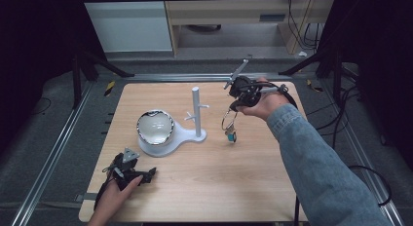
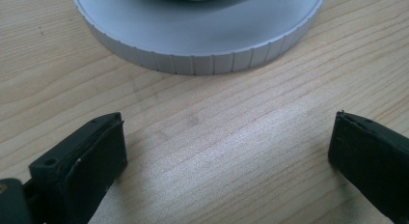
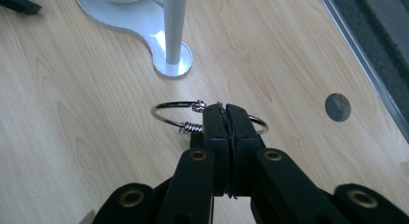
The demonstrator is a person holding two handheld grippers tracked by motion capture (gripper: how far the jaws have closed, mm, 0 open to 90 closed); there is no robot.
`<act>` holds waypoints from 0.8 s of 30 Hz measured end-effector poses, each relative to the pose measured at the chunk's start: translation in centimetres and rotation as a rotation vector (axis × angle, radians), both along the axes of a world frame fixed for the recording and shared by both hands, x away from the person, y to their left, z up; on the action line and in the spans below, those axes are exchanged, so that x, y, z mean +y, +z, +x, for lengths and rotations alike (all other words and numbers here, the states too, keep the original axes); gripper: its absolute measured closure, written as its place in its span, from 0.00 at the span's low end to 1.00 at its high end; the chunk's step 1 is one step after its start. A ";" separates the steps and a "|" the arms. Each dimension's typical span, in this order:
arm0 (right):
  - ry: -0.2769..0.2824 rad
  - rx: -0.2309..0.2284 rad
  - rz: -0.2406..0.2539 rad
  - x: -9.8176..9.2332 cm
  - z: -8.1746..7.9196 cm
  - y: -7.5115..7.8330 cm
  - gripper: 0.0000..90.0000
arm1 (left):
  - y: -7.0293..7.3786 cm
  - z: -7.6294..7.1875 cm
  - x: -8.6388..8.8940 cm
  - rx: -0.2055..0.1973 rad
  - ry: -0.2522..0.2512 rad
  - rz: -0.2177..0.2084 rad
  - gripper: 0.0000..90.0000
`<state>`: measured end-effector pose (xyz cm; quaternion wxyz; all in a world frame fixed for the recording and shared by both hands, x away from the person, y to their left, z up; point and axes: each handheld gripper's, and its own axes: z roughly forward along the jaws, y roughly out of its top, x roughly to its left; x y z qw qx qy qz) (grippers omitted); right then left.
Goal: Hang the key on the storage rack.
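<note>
Above the table (image 1: 204, 187), right gripper (image 3: 225, 115) clenched on a metal ring (image 3: 169, 119); left gripper (image 2: 226, 156) released, jaws wide, near the stand (image 2: 202, 40). No legible writing.

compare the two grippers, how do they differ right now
The right gripper is shut on a metal ring and held up above the table; the left gripper is open, holds nothing and sits low on the table near the white stand. Both have black jaws, and a hand holds each.
</note>
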<state>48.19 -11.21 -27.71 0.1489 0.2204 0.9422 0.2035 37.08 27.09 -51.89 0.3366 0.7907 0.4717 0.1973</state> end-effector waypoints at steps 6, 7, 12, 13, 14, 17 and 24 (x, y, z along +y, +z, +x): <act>0.007 -0.006 -0.001 0.3 0.0 0.6 0.99 | 0.0 0.0 0.0 0.000 0.000 0.000 0.00; 0.008 -0.009 -0.003 0.4 0.0 0.7 0.99 | 0.0 0.0 0.0 0.000 0.000 0.000 0.00; 0.022 -0.019 -0.003 1.1 0.0 1.6 0.99 | 0.0 0.0 0.0 0.000 0.000 0.000 0.00; 0.028 -0.024 -0.006 1.2 0.0 1.7 0.99 | 0.0 0.0 0.0 0.000 0.000 0.000 0.00; 0.027 -0.024 -0.005 1.4 0.0 1.9 0.99 | 0.0 0.0 0.0 0.000 0.000 0.000 0.00; 0.035 -0.032 -0.005 1.8 0.0 2.4 0.99 | 0.0 0.0 0.0 0.000 0.000 0.000 0.00; 0.053 -0.046 -0.006 2.8 0.0 3.5 0.99 | 0.0 0.0 0.0 0.000 0.000 0.000 0.00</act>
